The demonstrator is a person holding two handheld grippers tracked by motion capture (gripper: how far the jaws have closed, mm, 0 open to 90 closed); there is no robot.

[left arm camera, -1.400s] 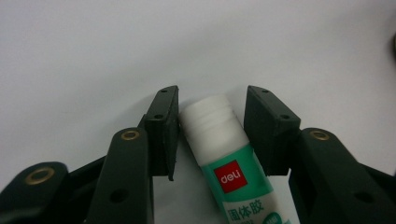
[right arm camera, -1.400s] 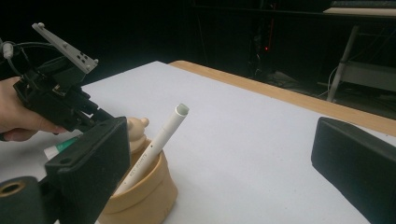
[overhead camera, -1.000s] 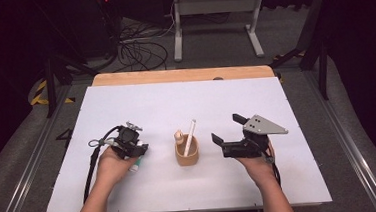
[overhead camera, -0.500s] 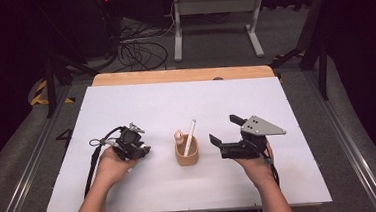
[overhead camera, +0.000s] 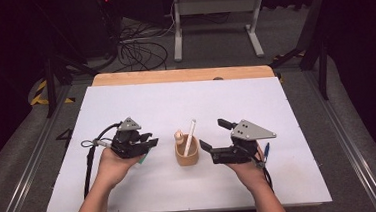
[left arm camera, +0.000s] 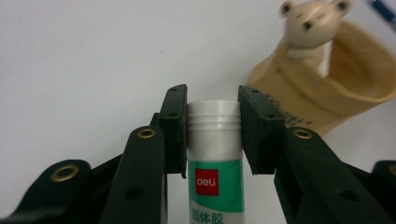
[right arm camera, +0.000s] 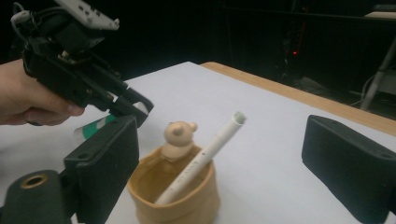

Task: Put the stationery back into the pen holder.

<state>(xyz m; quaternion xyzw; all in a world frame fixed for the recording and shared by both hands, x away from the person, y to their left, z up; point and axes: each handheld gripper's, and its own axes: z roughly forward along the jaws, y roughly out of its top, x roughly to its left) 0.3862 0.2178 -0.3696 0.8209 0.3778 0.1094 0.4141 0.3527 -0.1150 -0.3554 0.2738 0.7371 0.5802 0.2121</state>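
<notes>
White-and-green stick: a glue stick (left arm camera: 215,154), white cap end forward and green label behind, held just off the white tabletop (overhead camera: 175,97), to the left of the holder.
Grip: the left tongs (left arm camera: 214,133) pinch it just below the cap; both pads press flat on the ribbed neck. Jaws closed in over the last second and are now set on it.
Why held so: gripped near the cap, the stick points toward the holder, so I judge it is meant to go in there.
Tan holder: a small round pen holder (overhead camera: 187,155) with a bear figure (right arm camera: 179,137) on its rim stands upright mid-tabletop, between the two hands.
Already inside: one white pen (right arm camera: 204,156) leans against the rim, tip up; room is left beside it.
Right tongs (right arm camera: 236,163): spread wide with nothing between the pads, waiting just right of the holder, apart from it. Jaws have eased slightly inward, touching nothing.
Aside: a blue pen (overhead camera: 266,150) lies by the right hand.
</notes>
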